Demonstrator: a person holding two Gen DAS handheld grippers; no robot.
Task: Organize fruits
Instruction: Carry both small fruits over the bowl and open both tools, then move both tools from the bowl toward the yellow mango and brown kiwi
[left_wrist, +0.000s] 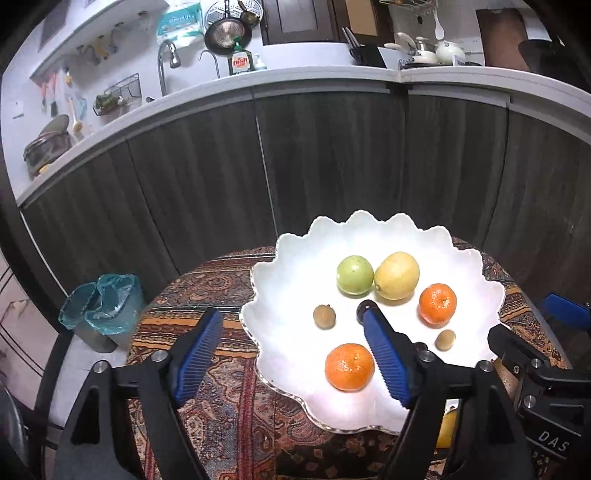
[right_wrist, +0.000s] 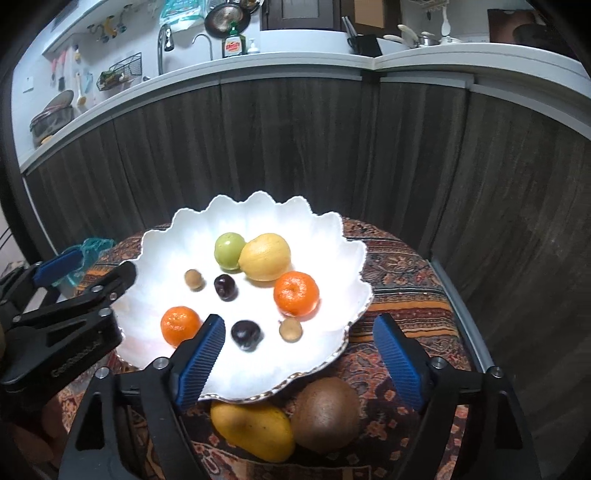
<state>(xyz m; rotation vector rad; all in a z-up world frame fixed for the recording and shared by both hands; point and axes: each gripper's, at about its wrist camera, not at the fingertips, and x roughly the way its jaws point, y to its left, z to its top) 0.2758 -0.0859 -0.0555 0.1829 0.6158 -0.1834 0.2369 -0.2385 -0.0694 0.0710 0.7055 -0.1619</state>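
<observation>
A white scalloped plate (left_wrist: 295, 258) (right_wrist: 332, 236) sits on a patterned round table. On it lie a green fruit (left_wrist: 354, 275) (right_wrist: 229, 249), a yellow lemon (left_wrist: 397, 275) (right_wrist: 264, 256), two mandarins (left_wrist: 349, 366) (left_wrist: 437, 303) (right_wrist: 181, 325) (right_wrist: 296, 293), two small brown fruits (left_wrist: 324, 316) (left_wrist: 445, 339) (right_wrist: 194, 278) (right_wrist: 290, 329) and two dark plums (right_wrist: 225, 287) (right_wrist: 245, 334). A mango (right_wrist: 253, 430) and a kiwi (right_wrist: 325, 413) lie on the cloth in front of the plate. My left gripper (left_wrist: 293, 328) is open and empty at the plate's left rim. My right gripper (right_wrist: 299, 334) is open and empty over the plate's near edge.
A bin with a teal liner (left_wrist: 101, 310) stands on the floor left of the table. Dark cabinet fronts (left_wrist: 332, 166) and a kitchen counter with a sink run behind. The table edge (right_wrist: 458, 306) falls off to the right.
</observation>
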